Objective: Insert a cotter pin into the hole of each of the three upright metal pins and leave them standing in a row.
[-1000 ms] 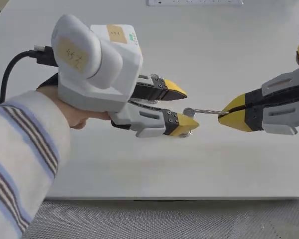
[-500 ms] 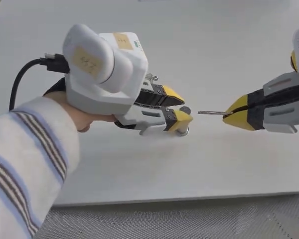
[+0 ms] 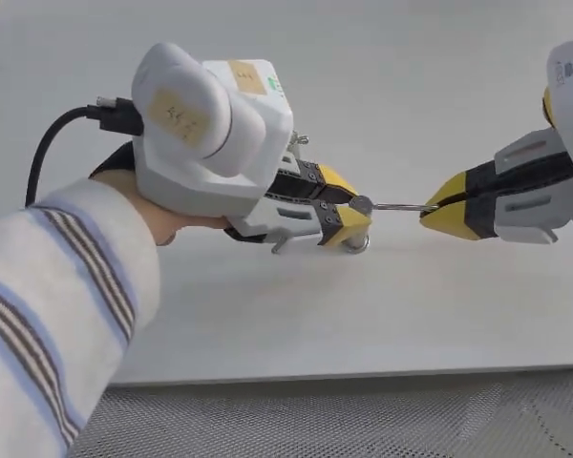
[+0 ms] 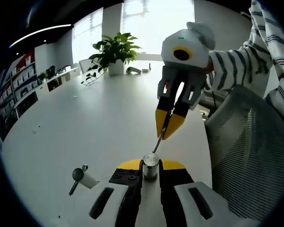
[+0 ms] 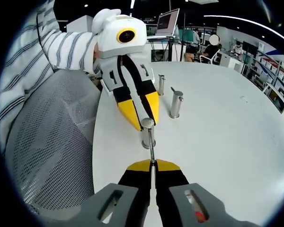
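White surface (image 3: 411,95) carries the work, and near its front edge we see the left gripper (image 3: 353,208) clenched on a metal pin (image 3: 360,204). That pin stands upright, its foot on the surface and its round head showing between the yellow jaw tips. Facing it from the other side, the right gripper (image 3: 430,212) is closed on a cotter pin (image 3: 396,207), held level, with the free end pointing at the metal pin. In the left gripper view the cotter pin's tip meets the edge of the pin's head. In the right gripper view it runs straight from the jaws to the pin's upper shaft. We cannot tell whether the tip has entered the hole. Beyond the held pin, in the right gripper view, a nearer pin (image 5: 175,104) and a farther pin (image 5: 161,85) stand upright on the surface, close together and apart from both grippers. A striped sleeve (image 3: 57,286) covers the arm behind the left gripper.
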A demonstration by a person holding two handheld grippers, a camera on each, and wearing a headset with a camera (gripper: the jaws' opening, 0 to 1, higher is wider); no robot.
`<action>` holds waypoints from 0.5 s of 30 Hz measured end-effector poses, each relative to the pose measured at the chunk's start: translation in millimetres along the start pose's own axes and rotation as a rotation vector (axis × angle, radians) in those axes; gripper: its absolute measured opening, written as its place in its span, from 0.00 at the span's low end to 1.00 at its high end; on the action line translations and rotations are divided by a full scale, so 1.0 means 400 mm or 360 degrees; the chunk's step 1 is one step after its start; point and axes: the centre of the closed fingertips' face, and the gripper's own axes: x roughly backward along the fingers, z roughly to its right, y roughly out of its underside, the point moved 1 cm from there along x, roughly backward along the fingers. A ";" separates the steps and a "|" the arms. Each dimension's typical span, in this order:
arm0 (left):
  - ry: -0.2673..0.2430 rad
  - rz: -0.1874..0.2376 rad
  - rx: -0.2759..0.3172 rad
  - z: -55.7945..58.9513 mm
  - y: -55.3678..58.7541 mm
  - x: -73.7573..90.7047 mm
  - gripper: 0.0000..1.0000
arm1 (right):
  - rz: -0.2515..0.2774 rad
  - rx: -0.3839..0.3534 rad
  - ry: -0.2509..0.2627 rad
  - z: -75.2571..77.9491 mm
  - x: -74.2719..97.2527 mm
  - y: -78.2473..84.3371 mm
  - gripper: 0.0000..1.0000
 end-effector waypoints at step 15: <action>0.0011 -0.0040 -0.0071 0.007 -0.002 0.000 0.10 | -0.0010 0.0085 -0.0025 0.008 -0.021 -0.017 0.00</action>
